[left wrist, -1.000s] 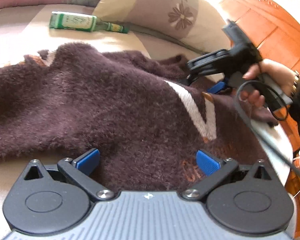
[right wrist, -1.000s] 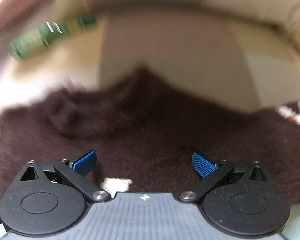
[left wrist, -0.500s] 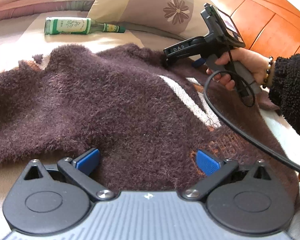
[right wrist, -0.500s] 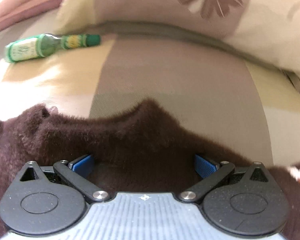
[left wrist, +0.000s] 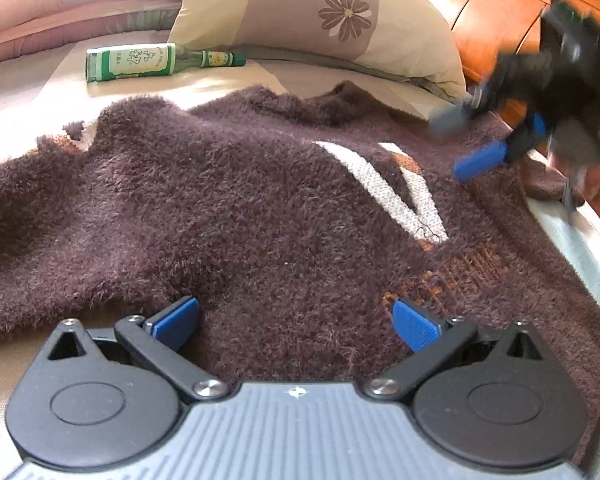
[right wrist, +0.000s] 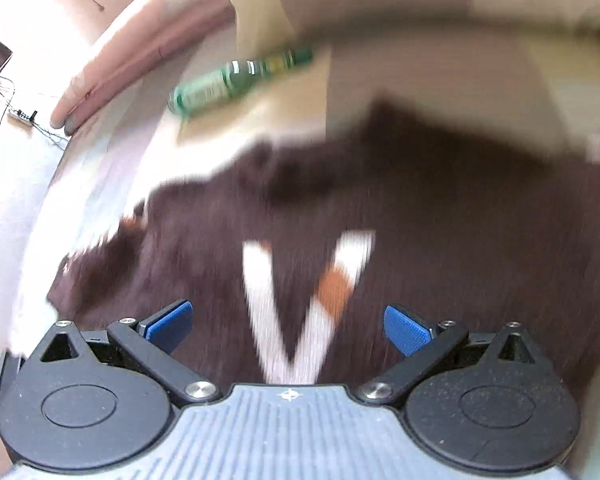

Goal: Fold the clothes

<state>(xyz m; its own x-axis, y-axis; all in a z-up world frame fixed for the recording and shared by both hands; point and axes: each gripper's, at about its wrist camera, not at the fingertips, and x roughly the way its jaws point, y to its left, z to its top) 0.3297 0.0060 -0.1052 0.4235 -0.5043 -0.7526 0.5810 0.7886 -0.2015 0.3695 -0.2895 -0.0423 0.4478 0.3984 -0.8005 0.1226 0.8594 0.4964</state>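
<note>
A fuzzy dark brown sweater (left wrist: 236,208) with a white V stripe (left wrist: 384,192) lies spread on the bed; it also shows, blurred, in the right wrist view (right wrist: 440,224). My left gripper (left wrist: 296,324) is open, low over the sweater's near edge, nothing between its blue pads. My right gripper (right wrist: 288,326) is open above the V stripe (right wrist: 260,296), holding nothing. In the left wrist view the right gripper (left wrist: 512,140) is blurred, raised over the sweater's far right side.
A green glass bottle (left wrist: 140,60) lies on the bed beyond the sweater, also in the right wrist view (right wrist: 228,80). A floral pillow (left wrist: 320,16) leans against the orange wooden headboard (left wrist: 496,4). A pink quilt (left wrist: 60,12) lies at the back left.
The right gripper has pulled back from the sweater's far edge and lifted to the right, still open and moving fast. The left gripper has stayed put.
</note>
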